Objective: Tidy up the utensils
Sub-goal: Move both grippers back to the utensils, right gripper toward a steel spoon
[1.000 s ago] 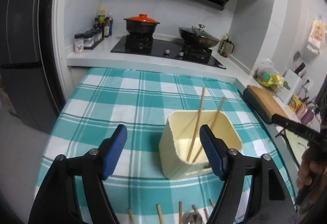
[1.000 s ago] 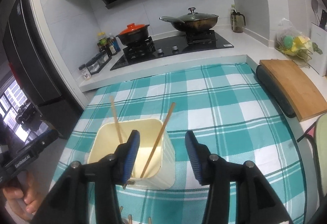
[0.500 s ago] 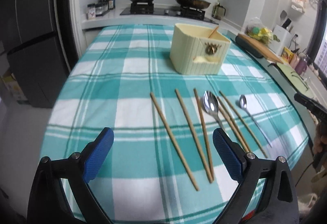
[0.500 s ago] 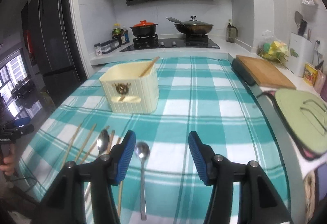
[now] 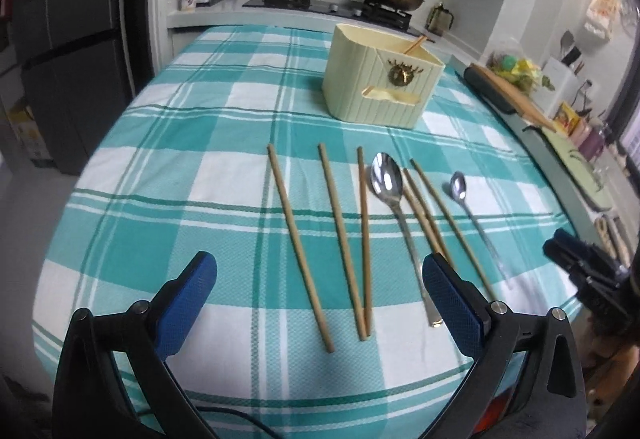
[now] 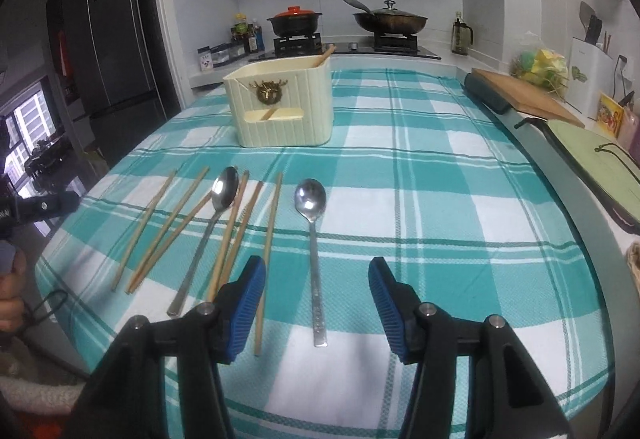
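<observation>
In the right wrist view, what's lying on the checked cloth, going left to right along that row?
Three chopsticks → large spoon → three more chopsticks → small spoon, lying apart at the right end.

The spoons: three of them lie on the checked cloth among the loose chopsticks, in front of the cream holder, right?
Not quite: there are two spoons, not three. The right wrist view shows a larger spoon among the chopsticks and a smaller spoon beside them, all on the checked cloth in front of the cream holder.
</observation>
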Demonstrator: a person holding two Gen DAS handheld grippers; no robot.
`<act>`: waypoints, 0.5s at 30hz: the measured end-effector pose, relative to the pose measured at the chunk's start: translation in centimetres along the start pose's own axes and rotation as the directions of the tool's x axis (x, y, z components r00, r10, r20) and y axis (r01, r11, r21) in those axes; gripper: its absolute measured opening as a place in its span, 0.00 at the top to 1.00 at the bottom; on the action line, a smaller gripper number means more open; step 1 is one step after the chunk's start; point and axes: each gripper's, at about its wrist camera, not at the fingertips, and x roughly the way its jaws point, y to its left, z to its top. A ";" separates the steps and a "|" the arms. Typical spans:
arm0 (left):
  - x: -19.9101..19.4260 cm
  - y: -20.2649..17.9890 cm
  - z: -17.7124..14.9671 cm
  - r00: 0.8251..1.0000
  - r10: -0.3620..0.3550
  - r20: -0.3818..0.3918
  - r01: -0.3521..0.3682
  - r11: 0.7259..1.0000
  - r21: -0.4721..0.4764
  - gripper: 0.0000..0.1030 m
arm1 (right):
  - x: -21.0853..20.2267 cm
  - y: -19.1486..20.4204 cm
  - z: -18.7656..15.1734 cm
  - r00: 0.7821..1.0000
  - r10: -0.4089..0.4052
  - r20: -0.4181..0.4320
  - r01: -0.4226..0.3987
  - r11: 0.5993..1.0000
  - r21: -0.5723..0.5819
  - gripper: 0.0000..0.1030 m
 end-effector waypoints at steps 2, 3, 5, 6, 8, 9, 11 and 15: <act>0.2 -0.4 -0.6 0.999 0.049 -0.009 -0.048 0.998 0.041 0.00 | 0.3 0.7 0.1 1.000 0.017 0.003 -0.017 1.000 -0.003 0.47; 0.3 -0.4 -0.9 0.998 0.056 -0.015 -0.056 0.997 0.050 0.00 | 0.5 1.0 0.0 1.000 0.026 0.000 -0.026 1.000 -0.009 0.47; 0.6 -0.3 -1.4 0.998 0.052 -0.031 -0.050 0.998 0.047 0.00 | 0.8 1.7 -0.4 0.999 0.035 -0.010 -0.035 0.999 -0.022 0.47; 0.7 -0.2 -1.7 0.998 0.047 -0.039 -0.045 0.998 0.040 0.00 | 1.0 1.9 -0.6 0.999 0.038 -0.018 -0.038 0.999 -0.029 0.47; 0.9 -0.1 -2.1 0.998 0.044 -0.053 -0.042 0.999 0.028 0.00 | 1.4 2.2 -1.0 0.998 0.047 -0.038 -0.048 0.998 -0.038 0.47; 1.0 0.0 -2.2 0.997 0.049 -0.057 -0.048 0.999 0.026 0.00 | 1.5 2.3 -1.1 0.998 0.049 -0.047 -0.050 0.998 -0.038 0.47; 1.2 -0.1 -2.4 0.996 0.063 -0.059 -0.061 0.998 0.031 0.01 | 1.8 2.5 -1.3 0.997 0.053 -0.059 -0.055 0.998 -0.035 0.47; 1.1 -0.2 -2.4 0.995 0.085 -0.050 -0.083 0.996 0.045 0.00 | 1.8 2.9 -1.3 0.996 0.056 -0.063 -0.059 0.998 -0.036 0.47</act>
